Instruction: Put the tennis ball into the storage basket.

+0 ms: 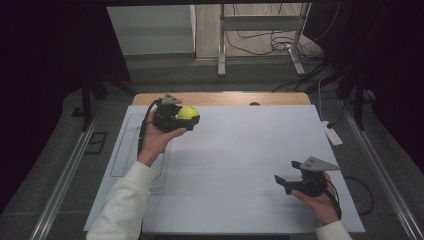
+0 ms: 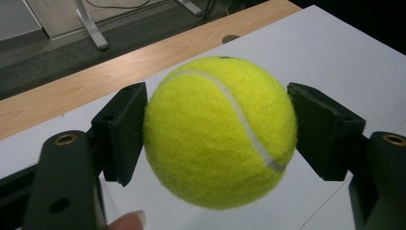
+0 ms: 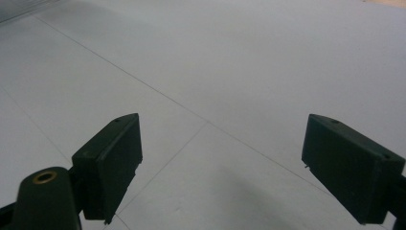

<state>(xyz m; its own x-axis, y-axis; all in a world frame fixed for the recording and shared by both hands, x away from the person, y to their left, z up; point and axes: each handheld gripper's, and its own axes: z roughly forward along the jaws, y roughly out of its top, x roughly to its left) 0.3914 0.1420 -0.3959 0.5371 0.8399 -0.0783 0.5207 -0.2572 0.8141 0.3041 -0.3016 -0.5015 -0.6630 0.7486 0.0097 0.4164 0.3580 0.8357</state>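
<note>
- High view: my left gripper (image 1: 186,119) sits over the far left part of the pale grey table sheet (image 1: 240,150), pinching a fuzzy yellow-green tennis ball (image 1: 188,113) between its two black jaws. The ball is lifted off the sheet, near the bare wooden strip (image 1: 225,98) at the table's far edge. My right gripper (image 1: 281,181) hangs low over the near right corner, well apart from the ball, holding nothing.
- Left gripper view: both pads press the ball's sides, one on each flank, with the white seam (image 2: 239,115) curving across the front. The grip looks to sit at about the ball's widest part, though I can't tell how firmly the pads bite. A fingertip (image 2: 128,222) of mine shows at the bottom edge.
- Right gripper view: my jaws are spread wide over bare grey sheet with thin scored lines — nothing lies between them.
- What could go wrong: felt on a round ball gives little purchase — if I ease the squeeze or tilt the hand quickly, I judge it could pop out, bounce and roll towards the far edge.
- What the views add: the high view gives the ball's place on the table and the gap between my hands; the left gripper view alone shows pad contact and the seam.
</note>
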